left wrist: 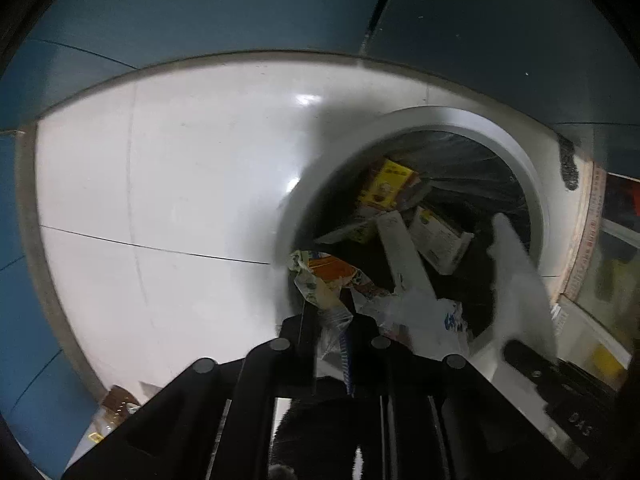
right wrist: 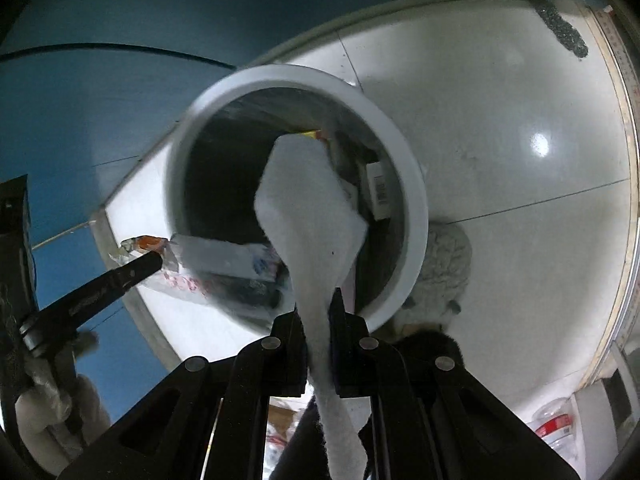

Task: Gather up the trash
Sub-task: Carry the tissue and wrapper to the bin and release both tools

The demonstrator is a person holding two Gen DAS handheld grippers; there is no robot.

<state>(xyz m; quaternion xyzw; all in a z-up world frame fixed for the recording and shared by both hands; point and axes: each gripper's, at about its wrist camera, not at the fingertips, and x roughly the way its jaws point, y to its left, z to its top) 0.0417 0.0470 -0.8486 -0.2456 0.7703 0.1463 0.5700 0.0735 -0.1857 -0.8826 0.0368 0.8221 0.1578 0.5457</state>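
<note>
Both grippers hang over the bin (left wrist: 472, 120). Left gripper (left wrist: 336, 312) clamps a wrapper (left wrist: 320, 280); its view alone shows the yellow box (left wrist: 390, 184). Right gripper (right wrist: 320, 312) pinches a sponge (right wrist: 308, 200); only its view shows a bottle (right wrist: 556, 428).

We noted a glossy white tiled floor (left wrist: 192, 184); a round white plastic bin (right wrist: 412, 184) stood on it, a grey fluffy cloth (right wrist: 444, 260) beside.
</note>
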